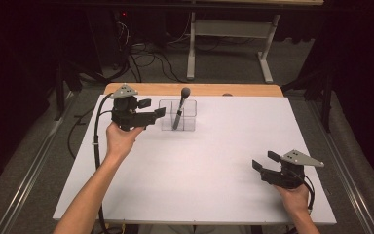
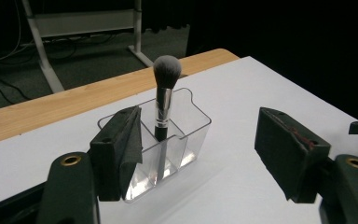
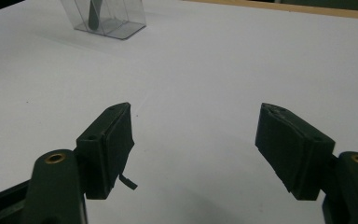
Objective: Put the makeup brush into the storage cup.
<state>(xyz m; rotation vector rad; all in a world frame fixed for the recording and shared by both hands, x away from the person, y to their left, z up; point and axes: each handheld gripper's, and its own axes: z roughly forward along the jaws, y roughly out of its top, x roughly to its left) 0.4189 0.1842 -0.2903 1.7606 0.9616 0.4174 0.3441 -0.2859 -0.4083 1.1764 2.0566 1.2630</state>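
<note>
Makeup brush [image 1: 181,105], upper centre in the clear organizer [image 1: 189,122], looks light and slippery; pinch its metal collar. Left gripper [image 1: 152,108] gapes empty.

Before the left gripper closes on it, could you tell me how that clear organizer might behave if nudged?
The clear organizer looks thin-walled and light, so it would probably slide on the smooth white table. The makeup brush stands tall above its rim, so a push could tip it.
</note>
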